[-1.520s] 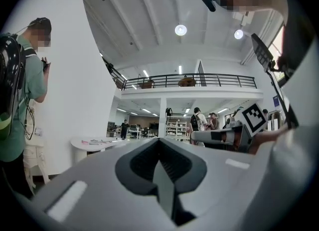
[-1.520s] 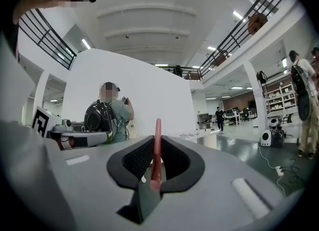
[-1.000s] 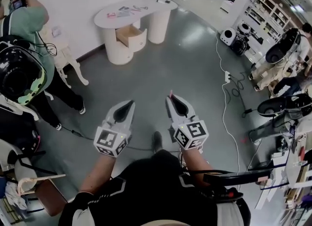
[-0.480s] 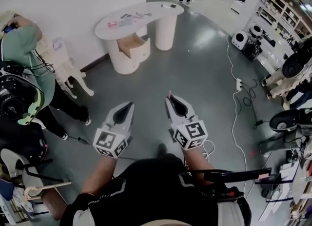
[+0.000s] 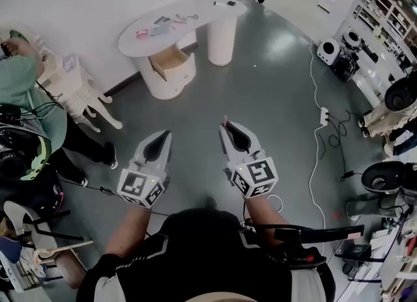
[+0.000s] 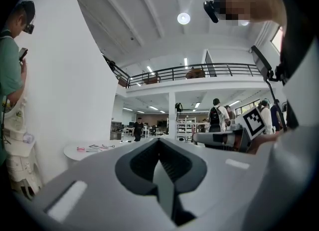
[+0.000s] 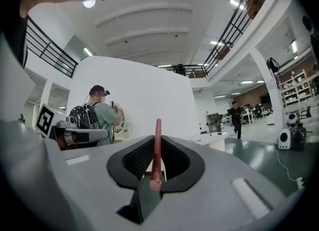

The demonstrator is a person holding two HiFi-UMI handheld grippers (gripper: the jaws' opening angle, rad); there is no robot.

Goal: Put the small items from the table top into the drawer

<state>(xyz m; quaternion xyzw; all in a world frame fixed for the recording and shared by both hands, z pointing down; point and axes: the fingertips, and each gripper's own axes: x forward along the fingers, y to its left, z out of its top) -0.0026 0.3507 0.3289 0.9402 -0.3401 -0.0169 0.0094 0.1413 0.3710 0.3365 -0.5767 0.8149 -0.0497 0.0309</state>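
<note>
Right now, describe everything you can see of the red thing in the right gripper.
The red strip is thin and pinkish-red, seen edge-on, standing upright between the shut jaws of the right gripper. Its tip pokes out past the jaw tips. Only the jaws touch it. What it is cannot be told.

Bright, even hall light; strong fisheye bend

Round ceiling lamps (image 6: 183,18) blow out white; the grey floor (image 5: 273,56) carries a pale sheen and only faint shadows; both gripper views curve and darken to black at the rim; the right gripper (image 7: 158,136) and its thin red strip (image 7: 157,161) look slightly soft.
</note>
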